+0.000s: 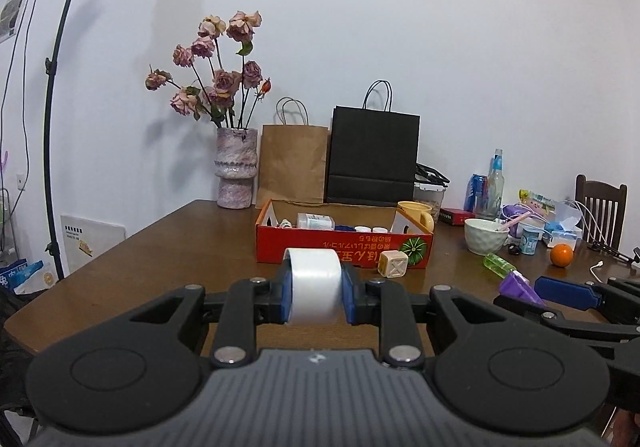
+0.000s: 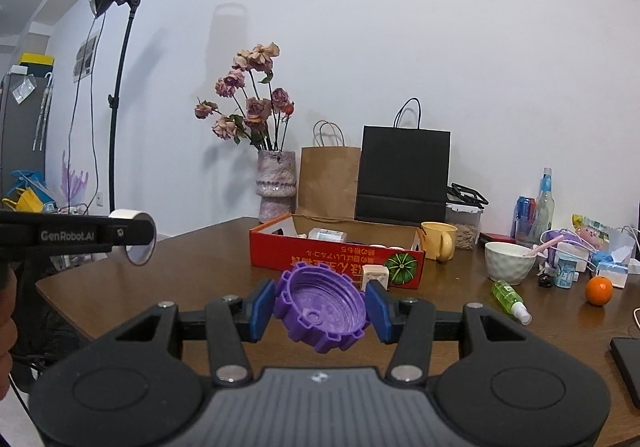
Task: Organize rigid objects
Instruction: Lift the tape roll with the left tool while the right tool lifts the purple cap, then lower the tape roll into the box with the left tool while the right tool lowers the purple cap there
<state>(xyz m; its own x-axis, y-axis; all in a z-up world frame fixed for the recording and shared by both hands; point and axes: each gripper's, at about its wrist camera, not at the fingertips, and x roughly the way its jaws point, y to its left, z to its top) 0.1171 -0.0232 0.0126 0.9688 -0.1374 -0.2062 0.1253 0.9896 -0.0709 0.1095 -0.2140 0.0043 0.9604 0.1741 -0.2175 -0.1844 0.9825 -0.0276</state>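
Two grippers, both loaded. My left gripper (image 1: 316, 293) pinches a white roll of tape (image 1: 314, 285) between its blue pads, rim upright, the roll's lower edge hidden behind the finger linkage. From the right wrist view the same roll (image 2: 134, 237) shows side-on, mostly covered by the black finger.

My right gripper (image 2: 320, 309) clamps a purple plastic lid with notched rim (image 2: 320, 307), tilted, hollow side facing the camera. In the left wrist view only a corner of that lid (image 1: 520, 287) shows, the rest hidden by the finger.

Both are held above the brown wooden table (image 1: 168, 247), short of the red cardboard box with a green pumpkin print (image 1: 344, 249). Box contents are only partly readable over its front wall: a white bottle lying on its side (image 1: 316, 222), a few white caps, something dark blue I cannot identify.

Small beige cube with an X face (image 1: 393, 264) sits touching or just in front of the box; in the right wrist view it (image 2: 375, 274) is partly behind my pad.

Yellow mug (image 2: 439, 242) stands just beside the box's right end. White bowl (image 2: 510, 262), green spray bottle lying flat (image 2: 511, 297) and orange fruit (image 2: 599, 290) are further right. The clutter behind them is too jumbled to sort. A dark flat thing at the right edge is cut off.
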